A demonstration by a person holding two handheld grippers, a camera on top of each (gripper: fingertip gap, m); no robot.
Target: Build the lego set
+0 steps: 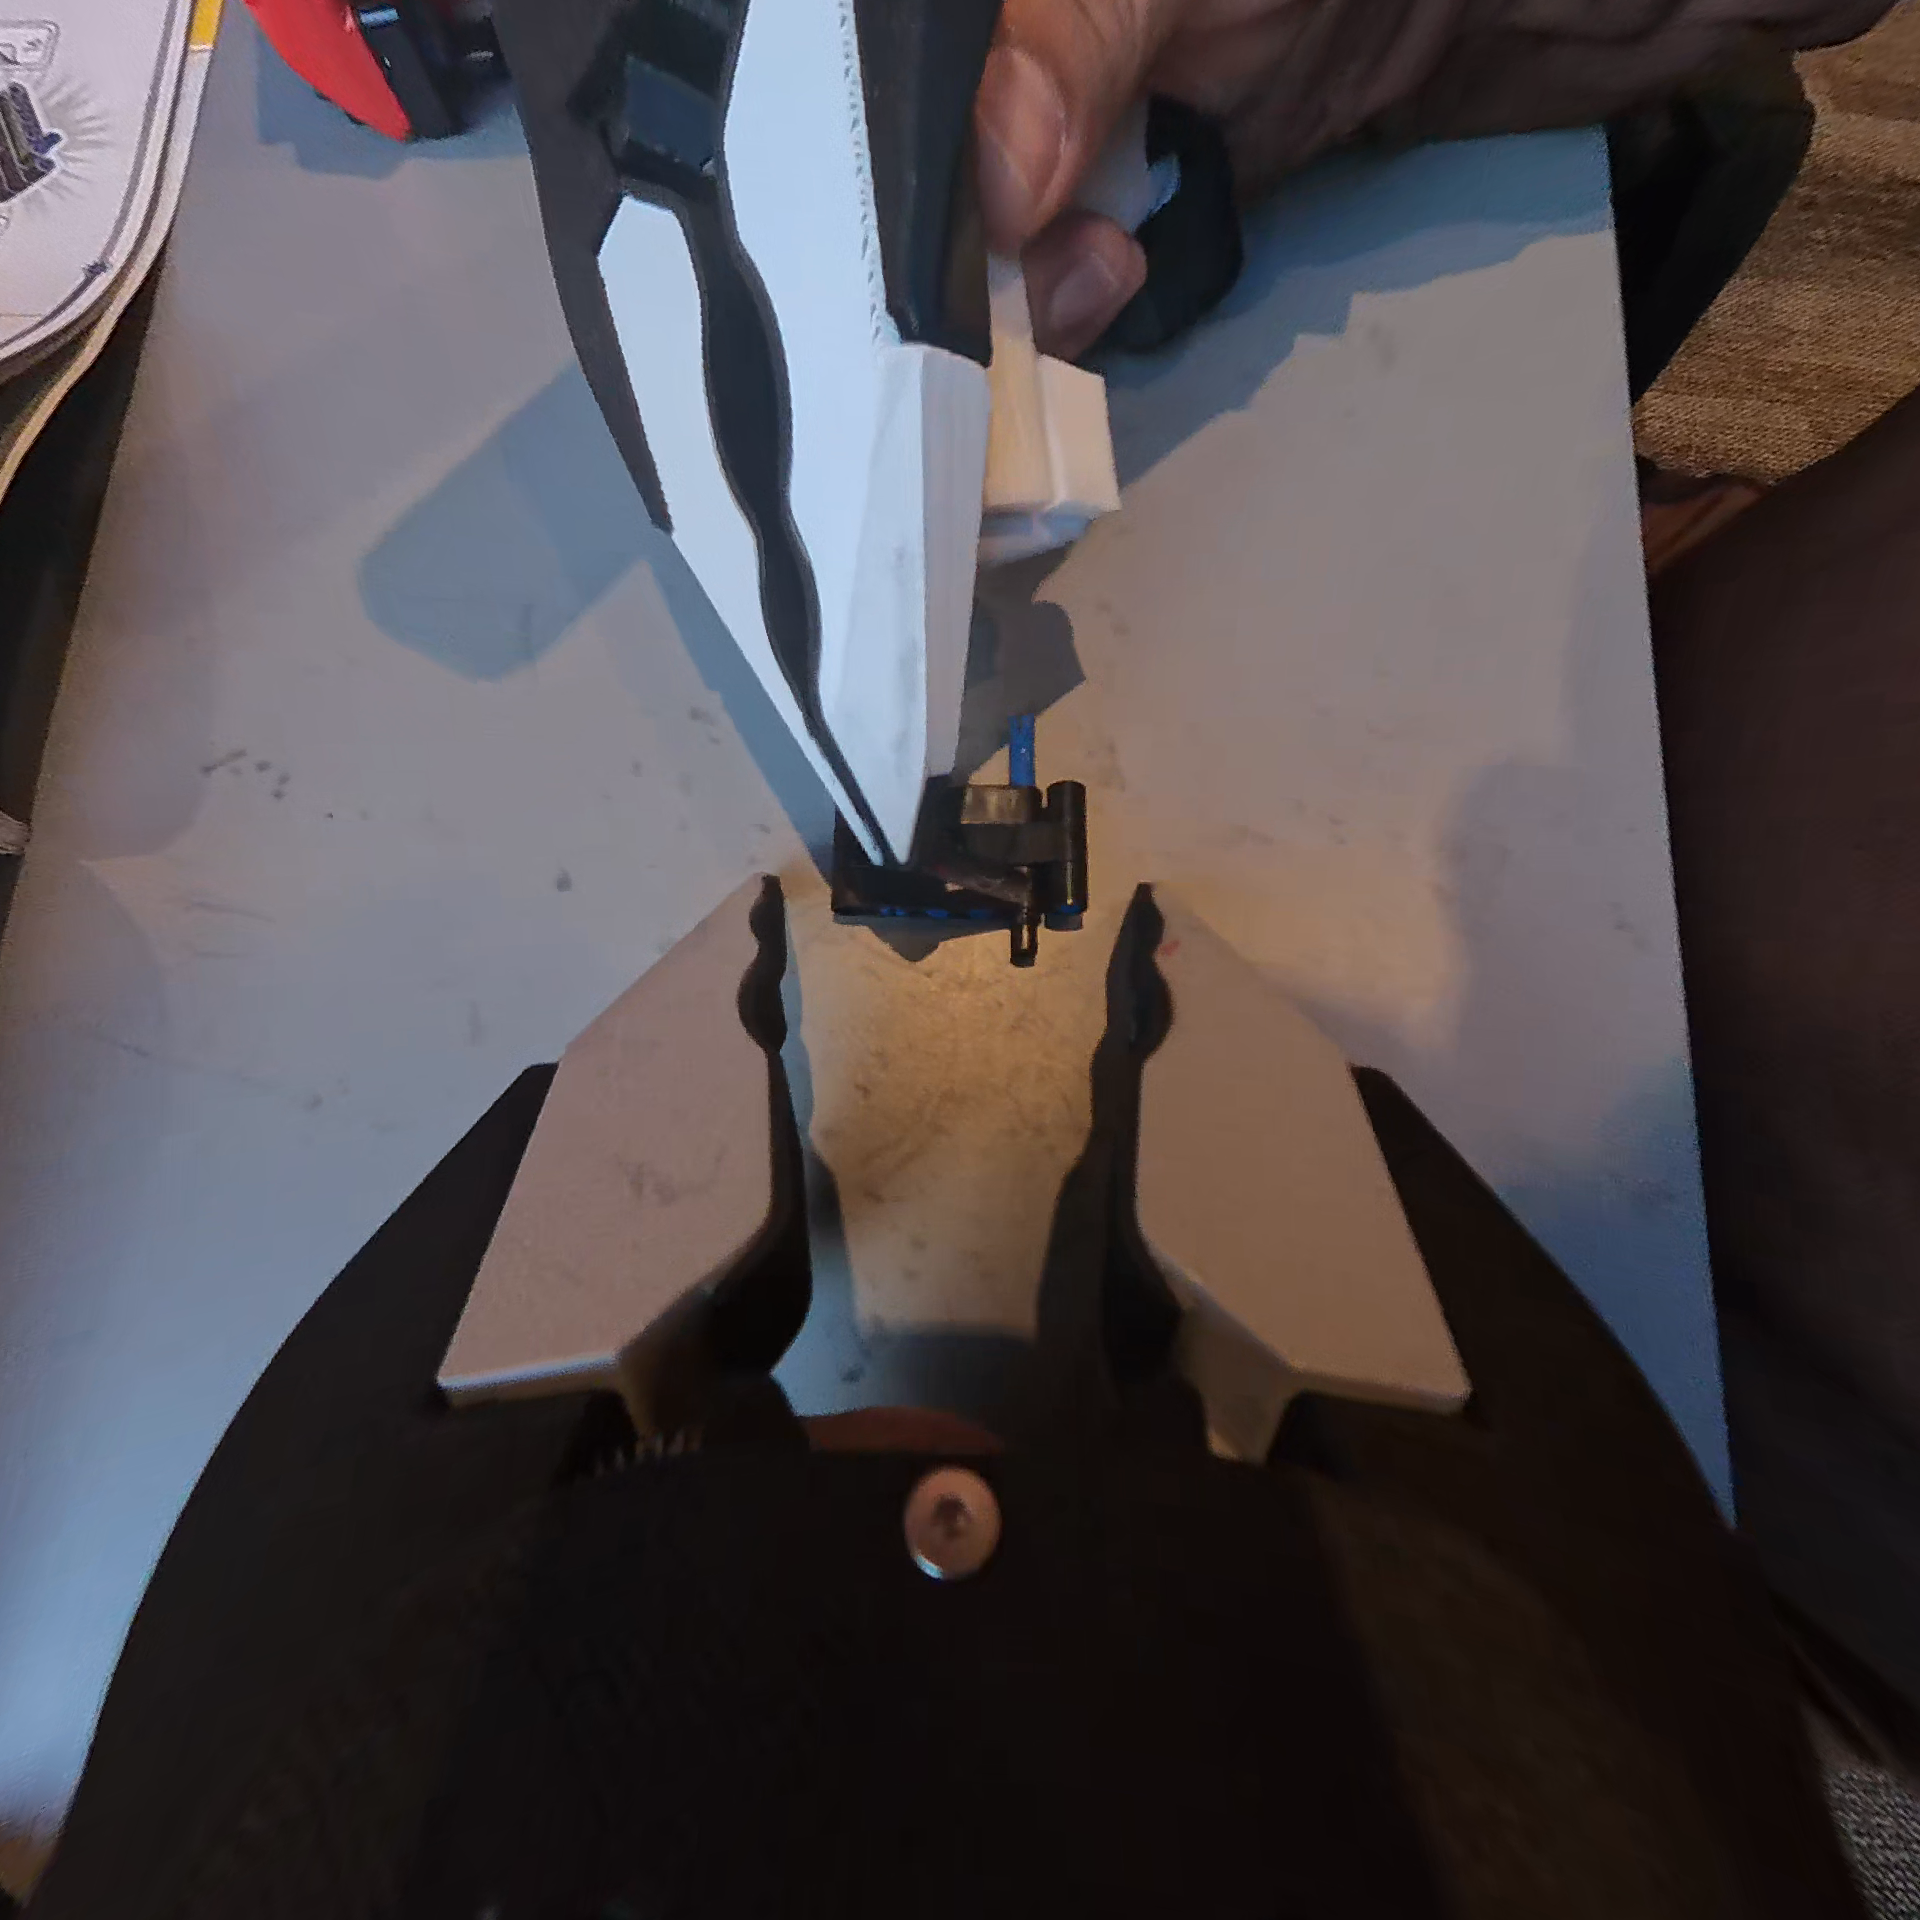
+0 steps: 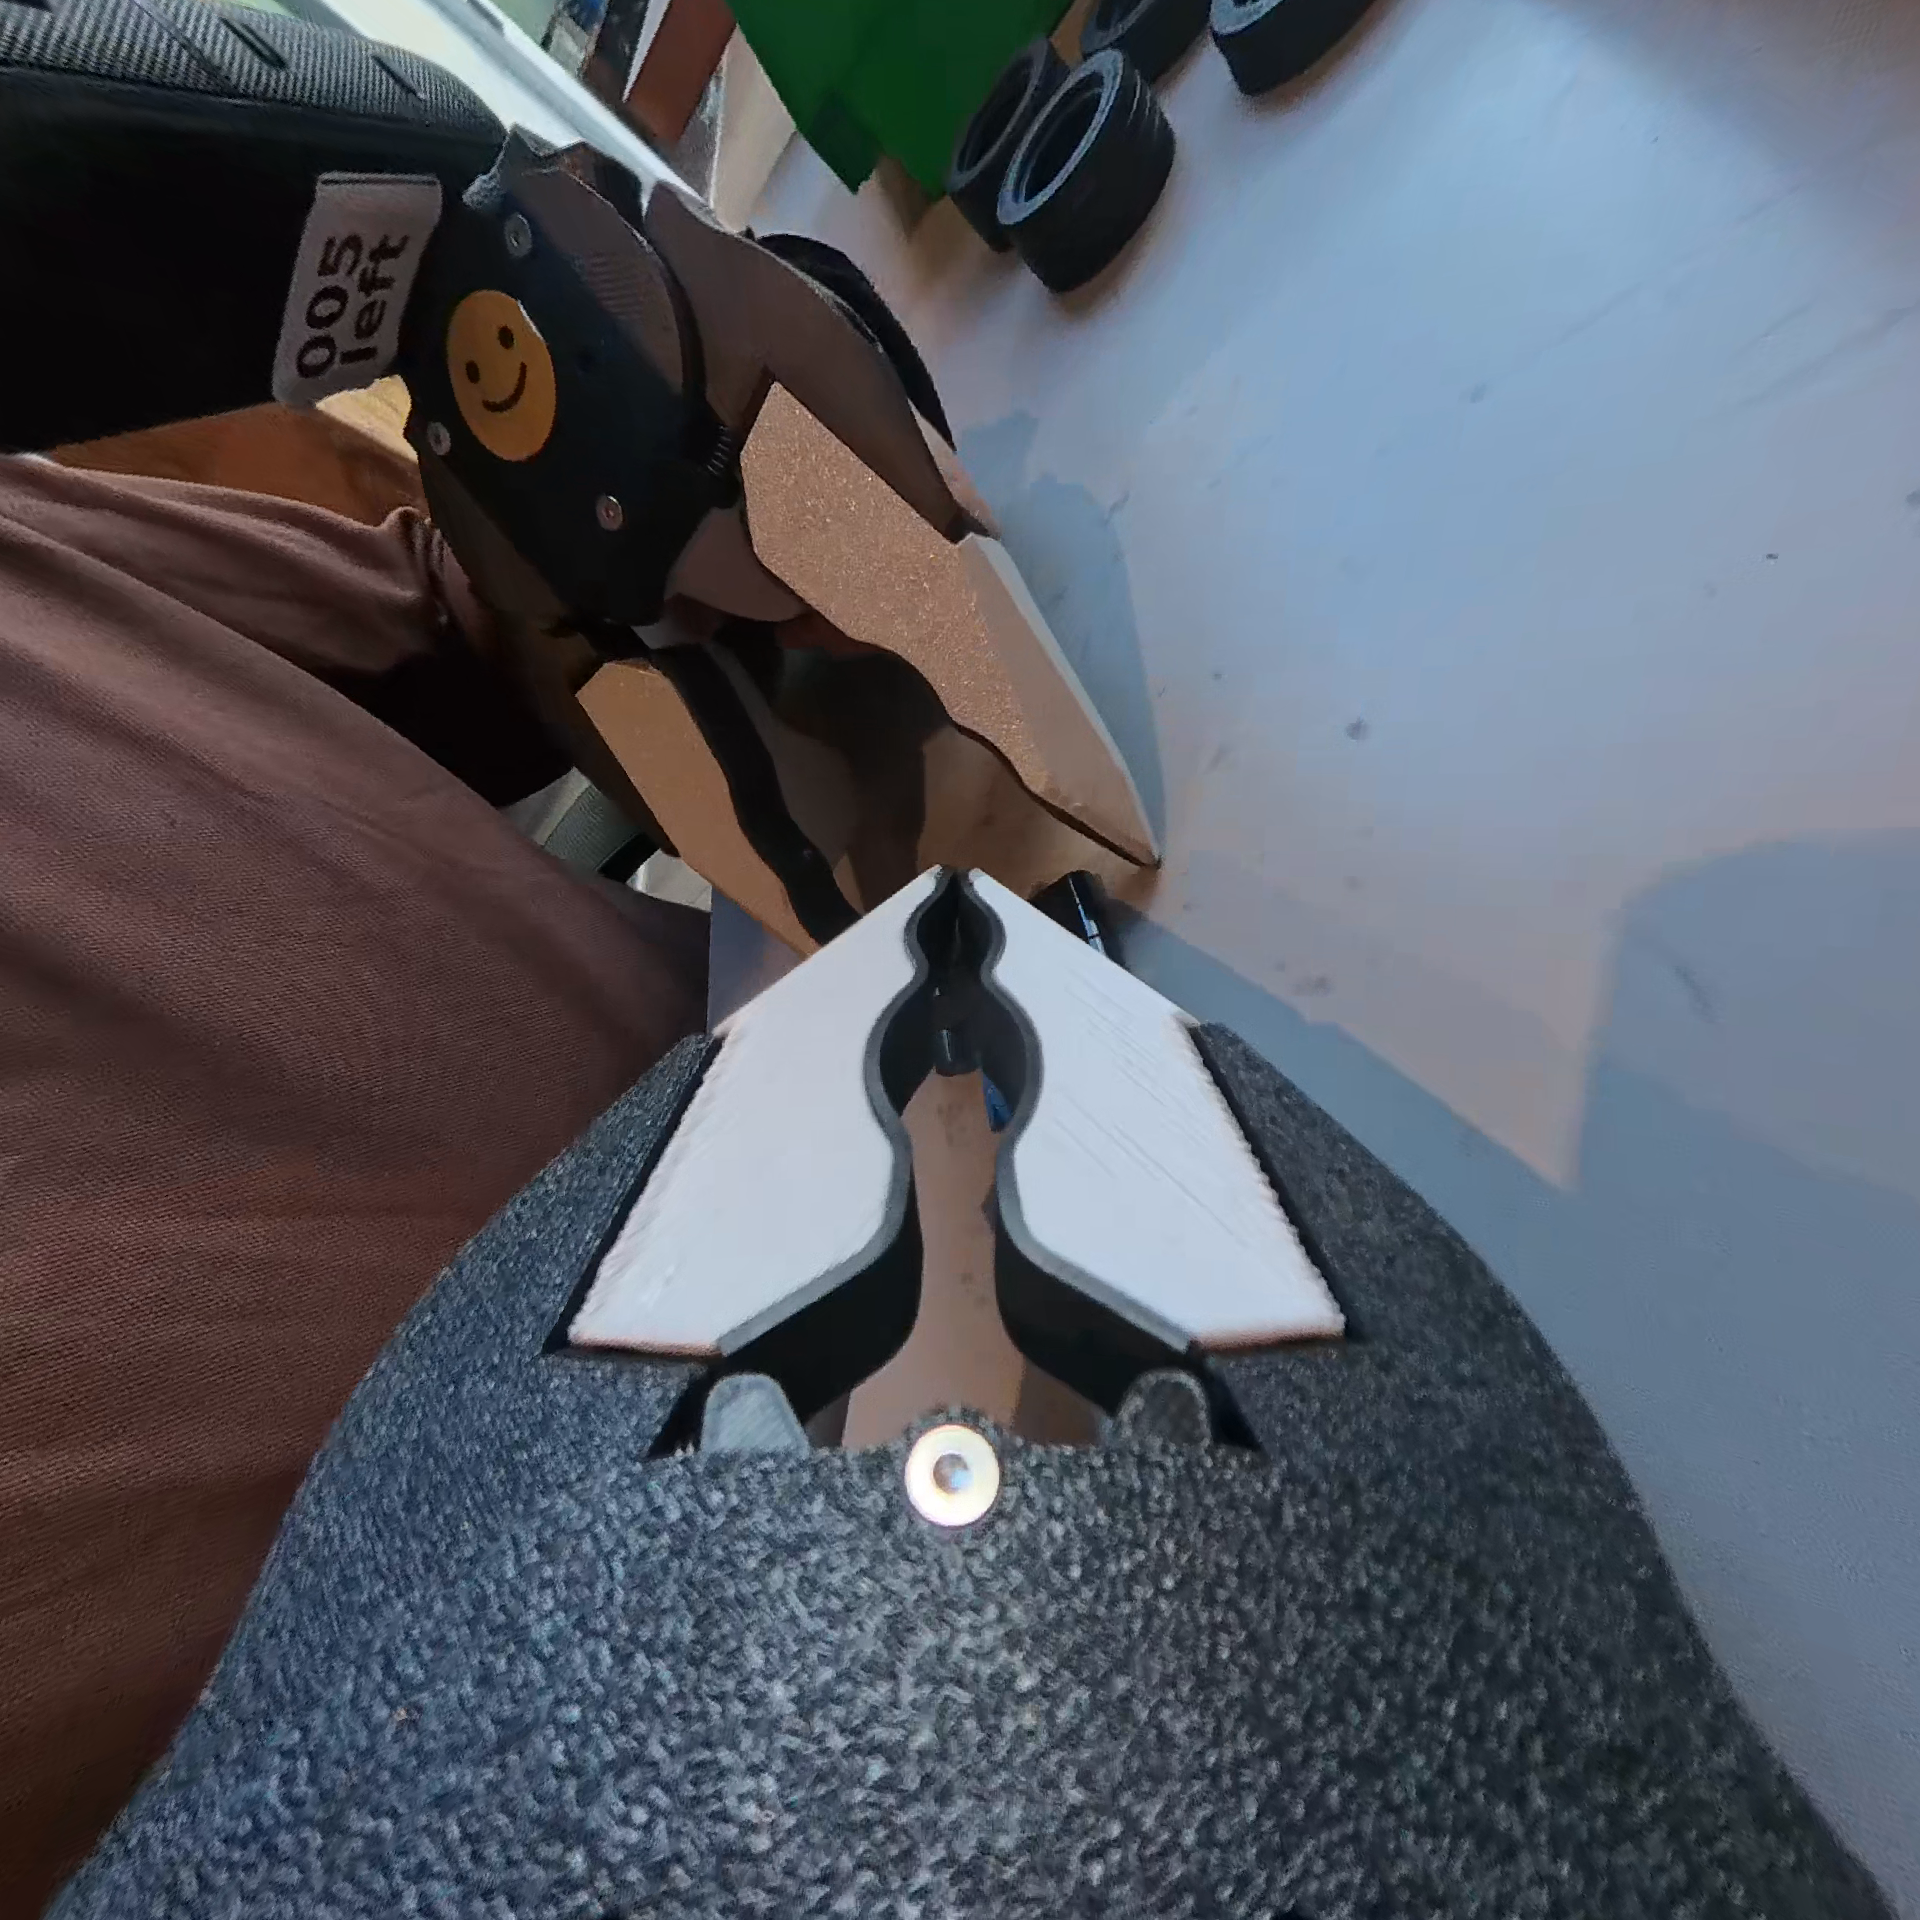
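Left wrist view: left gripper (image 1: 954, 894) jaws spread wide, nothing between them, tips just short of the small black lego piece (image 1: 961, 868) with a blue pin, mid white table (image 1: 1351, 727). Right gripper (image 1: 883, 847) comes from above, jaws pinched on the piece's left end. Table's right edge near; bare room to the left. Booklet (image 1: 73, 177) and red part (image 1: 332, 62) far corner. Right wrist view: tyres (image 2: 1081, 166) and green block (image 2: 894, 83) well apart.

- Left wrist view is dim, with a warm glow mid-frame on the table (image 1: 312, 935) and soft-edged shadows.
- Right wrist view is brighter; blue-tinted shadows cross the right side.
- Wide-angle bending at all edges; nearest parts look soft.
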